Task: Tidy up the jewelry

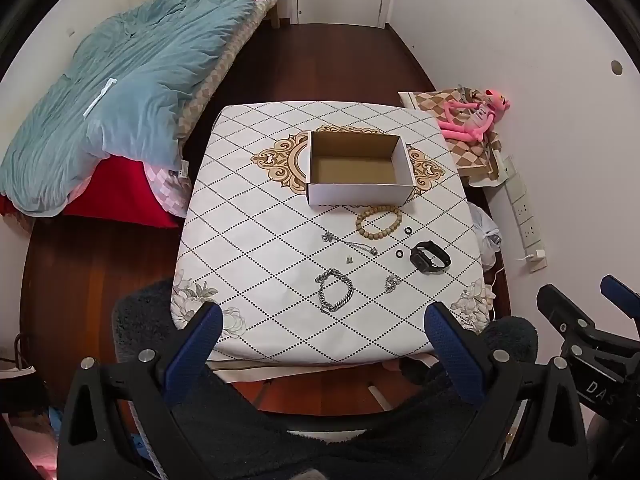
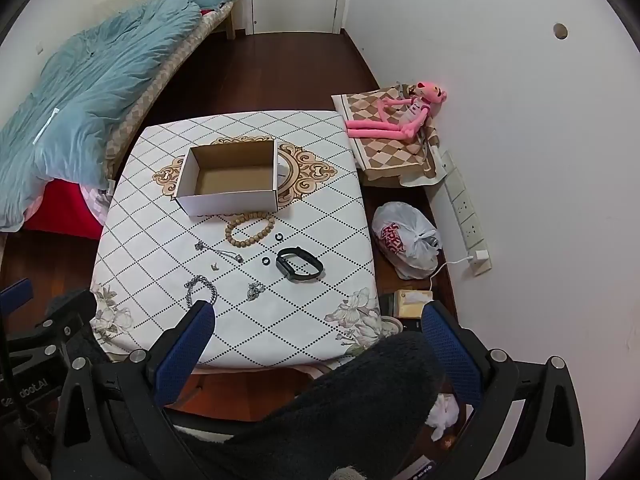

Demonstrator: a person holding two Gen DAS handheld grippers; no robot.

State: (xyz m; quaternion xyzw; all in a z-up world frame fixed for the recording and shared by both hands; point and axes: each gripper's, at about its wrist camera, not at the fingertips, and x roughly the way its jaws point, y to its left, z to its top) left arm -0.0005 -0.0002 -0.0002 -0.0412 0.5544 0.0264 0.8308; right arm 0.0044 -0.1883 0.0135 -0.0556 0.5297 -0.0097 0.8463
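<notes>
An empty white cardboard box [image 1: 358, 168] [image 2: 228, 180] stands open on the table [image 1: 260, 248] [image 2: 160, 220]. In front of it lie a wooden bead bracelet [image 1: 379, 222] [image 2: 250, 230], a thin silver necklace [image 1: 348, 243] [image 2: 219, 252], two small black rings [image 1: 408, 231] [image 2: 278, 237], a black watch [image 1: 430, 257] [image 2: 299, 266], a chunky silver chain bracelet [image 1: 335, 290] [image 2: 201, 287], a small silver cluster [image 1: 393, 282] [image 2: 255, 291] and a tiny earring [image 1: 349, 259] [image 2: 215, 267]. My left gripper [image 1: 322, 312] and right gripper [image 2: 320, 312] are open and empty, above the table's near edge.
A bed with a blue duvet [image 1: 120, 92] is on the left. A pink plush toy [image 1: 468, 114] [image 2: 396, 114] lies on a checked cloth at the right wall. A white plastic bag [image 2: 408, 240] and a power strip [image 2: 466, 216] sit on the floor at the right.
</notes>
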